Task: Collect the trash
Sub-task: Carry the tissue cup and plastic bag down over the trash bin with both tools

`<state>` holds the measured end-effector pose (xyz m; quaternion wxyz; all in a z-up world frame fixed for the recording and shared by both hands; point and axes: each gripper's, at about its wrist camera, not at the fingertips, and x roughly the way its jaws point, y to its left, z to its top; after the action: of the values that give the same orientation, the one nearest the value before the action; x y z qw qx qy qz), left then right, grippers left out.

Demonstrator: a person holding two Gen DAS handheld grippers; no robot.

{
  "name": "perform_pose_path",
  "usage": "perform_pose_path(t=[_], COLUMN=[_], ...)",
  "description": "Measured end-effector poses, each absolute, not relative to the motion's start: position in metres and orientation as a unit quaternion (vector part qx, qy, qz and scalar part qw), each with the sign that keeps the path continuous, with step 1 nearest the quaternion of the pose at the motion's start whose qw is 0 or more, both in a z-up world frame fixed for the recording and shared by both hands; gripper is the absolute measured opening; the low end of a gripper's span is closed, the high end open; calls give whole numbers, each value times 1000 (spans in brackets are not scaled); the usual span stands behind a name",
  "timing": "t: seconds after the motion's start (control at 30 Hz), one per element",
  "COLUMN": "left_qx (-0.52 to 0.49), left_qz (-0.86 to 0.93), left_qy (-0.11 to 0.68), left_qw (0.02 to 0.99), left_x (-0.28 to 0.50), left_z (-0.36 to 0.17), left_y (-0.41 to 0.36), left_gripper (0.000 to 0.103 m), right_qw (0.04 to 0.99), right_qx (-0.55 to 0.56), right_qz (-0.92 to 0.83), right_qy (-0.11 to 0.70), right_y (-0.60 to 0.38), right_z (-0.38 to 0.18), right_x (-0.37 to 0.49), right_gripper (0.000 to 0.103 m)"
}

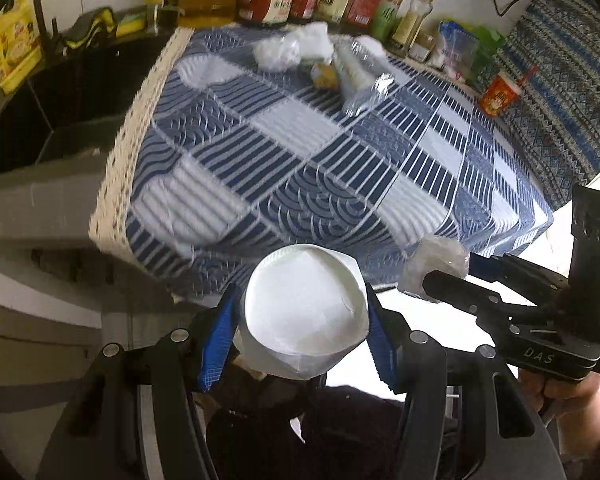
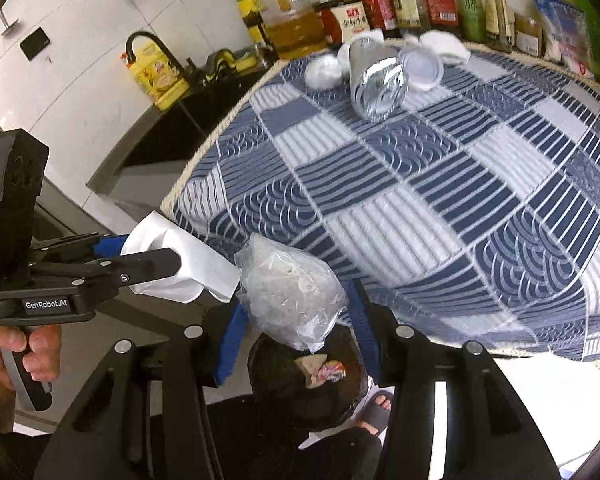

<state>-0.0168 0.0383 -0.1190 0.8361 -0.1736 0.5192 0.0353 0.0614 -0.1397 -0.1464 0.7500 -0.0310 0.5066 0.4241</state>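
1. A crushed white paper cup (image 1: pixel 304 312) is clamped between the blue-padded fingers of the left gripper (image 1: pixel 303 322); the cup wall is dented inward by the closed grip. It is held just off the near edge of the counter (image 1: pixel 340 168), over a dark bin opening (image 1: pixel 284 408).
2. A crumpled clear plastic bag (image 2: pixel 288 292) is pinched between the fingers of the right gripper (image 2: pixel 296 320), which are closed onto it. It is held above the trash bin (image 2: pixel 268 380), in which a coloured wrapper (image 2: pixel 324 372) is seen.
3. The cup and the bag are held just beside each other; in the right wrist view the cup's edge is seen touching or nearly touching the bag, which of the two cannot be told.
4. Remaining trash is noted at the far side of the counter: a clear plastic bottle (image 2: pixel 376 80) lying on its side, white crumpled tissue (image 2: pixel 322 72), and a small yellowish piece (image 1: pixel 324 76).
5. The patterned blue cloth between the near edge and that pile is seen uncovered.
6. The far edge is bordered by a row of sauce bottles (image 2: pixel 404 0); a dark sink (image 1: pixel 60 100) lies off the left edge.
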Motion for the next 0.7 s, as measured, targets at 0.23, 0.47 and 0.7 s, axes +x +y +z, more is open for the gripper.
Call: perform_pose_path(t=[0.23,0.47,0.7], left_qx=[-192,-198,-206], left_qz=[40,44,45], left_qy=[551,575,596], left_qw=[811,792,775], left_x=[-28,-33,-38], left_z=[-150,-179,-206], left_y=[41,46,55], left_gripper=[57,57,57], right_qw=[727,706,687], right_qx=[-42,-51,-60], right_qz=[429,436,433], right_qy=[534,556,580], right_y=[-133,-123,-118], right_z=[-169,-186,-208], right_x=[48,40,36], right_gripper=[50,50,50])
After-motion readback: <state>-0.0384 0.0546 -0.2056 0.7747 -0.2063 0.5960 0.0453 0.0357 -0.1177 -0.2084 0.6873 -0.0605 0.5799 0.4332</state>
